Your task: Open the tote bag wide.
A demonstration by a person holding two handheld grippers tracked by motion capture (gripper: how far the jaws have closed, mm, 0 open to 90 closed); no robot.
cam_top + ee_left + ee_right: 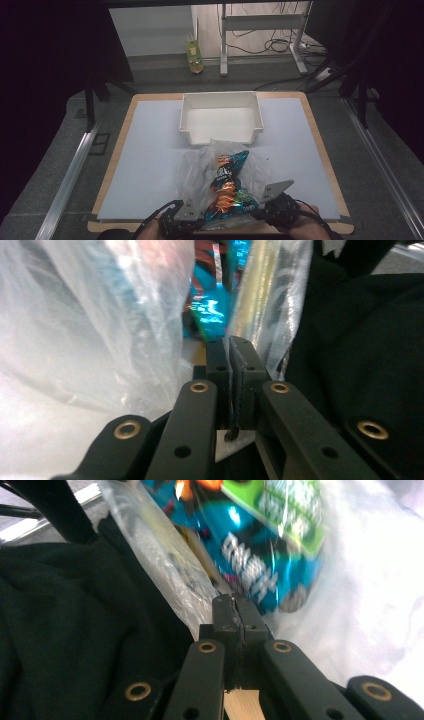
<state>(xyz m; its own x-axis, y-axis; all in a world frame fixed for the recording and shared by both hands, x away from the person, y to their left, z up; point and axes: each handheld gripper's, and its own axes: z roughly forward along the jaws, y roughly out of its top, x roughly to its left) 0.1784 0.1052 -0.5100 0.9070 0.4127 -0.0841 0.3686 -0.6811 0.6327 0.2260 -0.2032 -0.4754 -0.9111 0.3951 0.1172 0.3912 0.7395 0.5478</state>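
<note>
Snack bag (227, 190): a blue and orange crisp packet, lying at the near edge of the counter (150, 150), between the two grippers and partly wrapped by a clear plastic bag (192, 172).
Long axis: runs from the near edge of the counter away toward the white tray (221, 119), leaning slightly to the right in the high view.
Which way it points: the blue end with the orange label lies farther off, toward the tray; the orange and green end lies nearest the person.
Clear plastic bag: crumpled and open around the packet, spread wider on its left side, its far edge just short of the tray's near wall.
Left hand-held gripper (192, 212): at the near left corner of the plastic bag; in the left gripper view (230, 347) the jaws stand pressed together. The plastic film lies right at their tips, but whether film is pinched between them cannot be told.
Right hand-held gripper (265, 200): at the near right corner of the bag; in the right gripper view (234, 605) the jaws are likewise closed tight, with the film's edge and the blue packet just beyond the tips.
White tray: rectangular, at the far middle of the counter, well apart from both grippers.
Dark sleeve (75, 630): black cloth beside the bag in both gripper views.
</note>
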